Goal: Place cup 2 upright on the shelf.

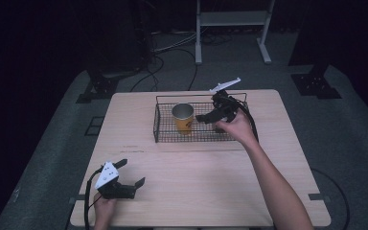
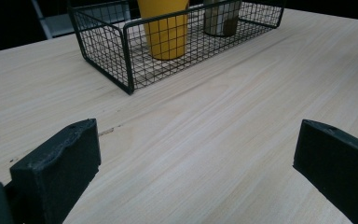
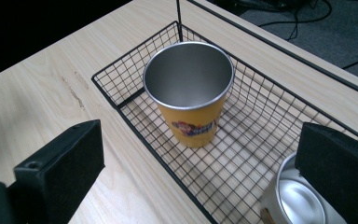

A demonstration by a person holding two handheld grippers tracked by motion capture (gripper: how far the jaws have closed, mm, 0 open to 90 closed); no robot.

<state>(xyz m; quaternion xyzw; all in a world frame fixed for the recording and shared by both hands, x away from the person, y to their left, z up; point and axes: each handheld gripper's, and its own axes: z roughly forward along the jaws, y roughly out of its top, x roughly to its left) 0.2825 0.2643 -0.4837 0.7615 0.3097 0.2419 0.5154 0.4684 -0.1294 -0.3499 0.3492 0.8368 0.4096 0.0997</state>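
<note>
A black wire basket (image 1: 156, 120) stands on the far half of the wooden table (image 1: 196, 182). An upright yellow cup (image 1: 183, 118) with a metal inside (image 3: 189, 77) stands in its left part. A second, silver metal cup (image 3: 300, 200) stands further right in the basket, also seen beside the yellow cup (image 2: 167, 28) as a silver cup (image 2: 221, 16). My right gripper (image 1: 208, 109) hovers open over the basket's right part, its jaws either side of the two cups (image 3: 198, 158). My left gripper (image 1: 133, 172) rests open near the front left edge, nothing between its jaws (image 2: 196, 163).
The basket wall (image 2: 102, 46) lies well ahead of the left gripper, with bare tabletop between. Off the table lie grey floor, cables (image 1: 172, 48) and a white frame's legs (image 1: 232, 19) at the back. Black stands (image 1: 316, 81) sit at the far corners.
</note>
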